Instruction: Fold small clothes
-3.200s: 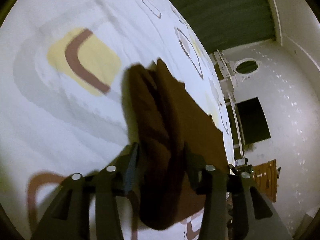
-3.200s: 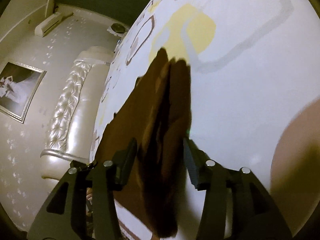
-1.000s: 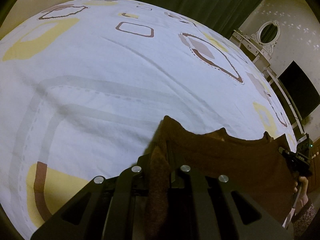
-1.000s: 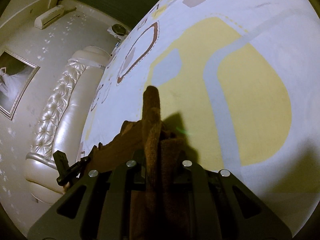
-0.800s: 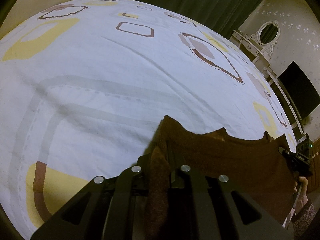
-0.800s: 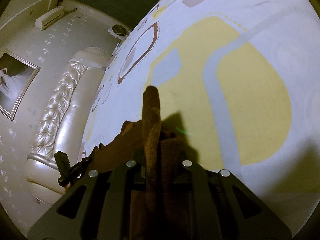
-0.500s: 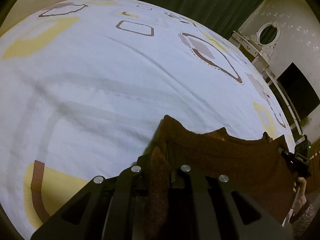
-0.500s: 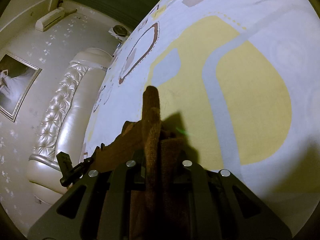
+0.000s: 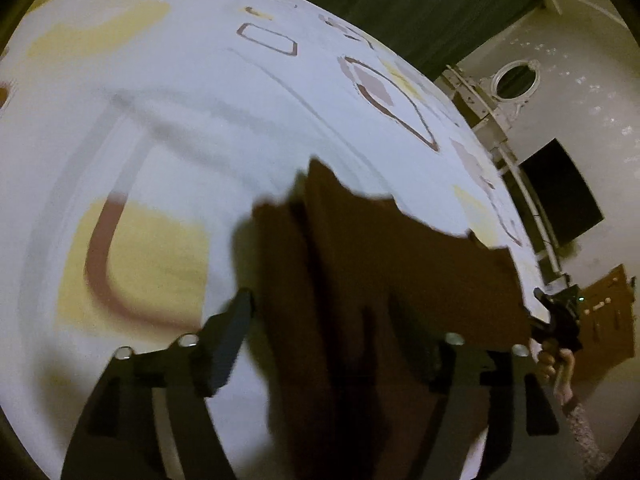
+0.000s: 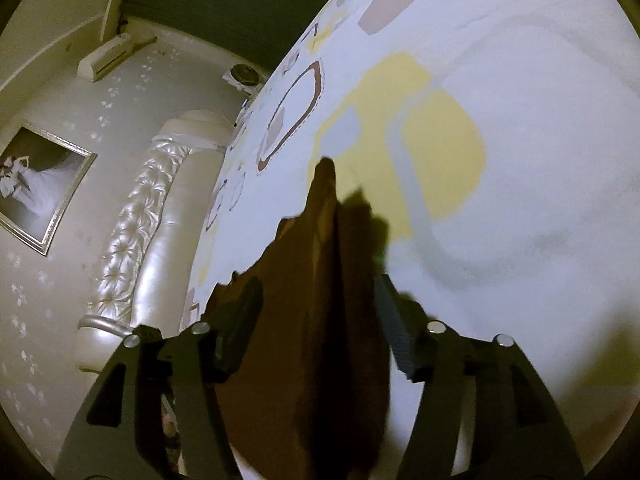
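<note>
On the white patterned bedsheet (image 9: 192, 128), a brown knitted garment (image 9: 400, 264) lies between both pairs of opening jaws, left gripper (image 9: 340, 312) and right gripper (image 10: 320, 300), pads clear of cloth; no legible writing.

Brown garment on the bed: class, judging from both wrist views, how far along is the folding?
Done: the brown garment lies doubled on the bedsheet. In hand: the left gripper and right gripper are opening, cloth between the fingers but unpinched. Left: withdrawing, possibly another fold; its final neatness cannot be judged.
</note>
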`<state>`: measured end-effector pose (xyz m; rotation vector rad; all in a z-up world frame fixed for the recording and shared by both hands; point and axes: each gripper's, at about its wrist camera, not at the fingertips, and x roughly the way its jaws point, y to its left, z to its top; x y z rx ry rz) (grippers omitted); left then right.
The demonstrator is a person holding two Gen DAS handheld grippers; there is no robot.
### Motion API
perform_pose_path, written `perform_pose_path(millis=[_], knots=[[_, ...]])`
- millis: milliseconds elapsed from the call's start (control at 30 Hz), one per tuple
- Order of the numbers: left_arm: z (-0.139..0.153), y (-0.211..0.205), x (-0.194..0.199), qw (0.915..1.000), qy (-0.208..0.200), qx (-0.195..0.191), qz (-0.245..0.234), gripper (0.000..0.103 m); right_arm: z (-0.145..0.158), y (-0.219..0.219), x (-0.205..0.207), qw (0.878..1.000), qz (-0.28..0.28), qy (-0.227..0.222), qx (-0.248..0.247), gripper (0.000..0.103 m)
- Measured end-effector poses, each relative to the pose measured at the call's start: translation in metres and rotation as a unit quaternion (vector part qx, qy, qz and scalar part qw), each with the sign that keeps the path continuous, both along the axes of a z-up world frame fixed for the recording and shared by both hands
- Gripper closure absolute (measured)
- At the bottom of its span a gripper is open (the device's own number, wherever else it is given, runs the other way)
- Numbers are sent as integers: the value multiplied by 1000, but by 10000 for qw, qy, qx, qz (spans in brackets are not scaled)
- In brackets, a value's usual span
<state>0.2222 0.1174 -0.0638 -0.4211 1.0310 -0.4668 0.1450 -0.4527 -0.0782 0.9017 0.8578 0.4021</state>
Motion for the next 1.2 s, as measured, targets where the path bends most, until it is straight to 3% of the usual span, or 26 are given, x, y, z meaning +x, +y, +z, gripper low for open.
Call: perform_pose_path(millis=[167, 267, 500, 867, 933, 1000, 1100, 1133, 1200], knots=[[-4, 14, -45, 9964, 559, -595, 210, 27, 1, -3, -55, 9998, -43, 197, 28, 39], [-8, 19, -65, 9891, 845, -1146, 369, 26, -3, 0, -78, 9994, -42, 311, 145, 38], [-14, 6, -78, 9827, 1070, -1447, 434, 26, -9, 19, -102, 9989, 27, 399, 235, 37], [-30, 2, -76, 9742, 1141, -1822, 687, 25, -16, 41, -99, 9991, 26, 417, 50, 36], [-29, 0, -76, 9761, 1140, -1732, 648, 35, -16, 48, -96, 9990, 124, 419, 52, 36], [-30, -1, -74, 9776, 1200, -1612, 629, 53, -18, 55, -93, 9989, 230, 414, 71, 36], [-35, -1, -74, 9751, 1293, -1664, 692, 62, -19, 59, -90, 9987, 241, 429, 114, 39], [-36, 0, -74, 9738, 1322, -1700, 732, 63, -20, 60, -90, 9986, 253, 443, 148, 42], [-37, -1, -75, 9726, 1351, -1724, 774, 72, -24, 63, -87, 9979, 286, 561, 124, 65]])
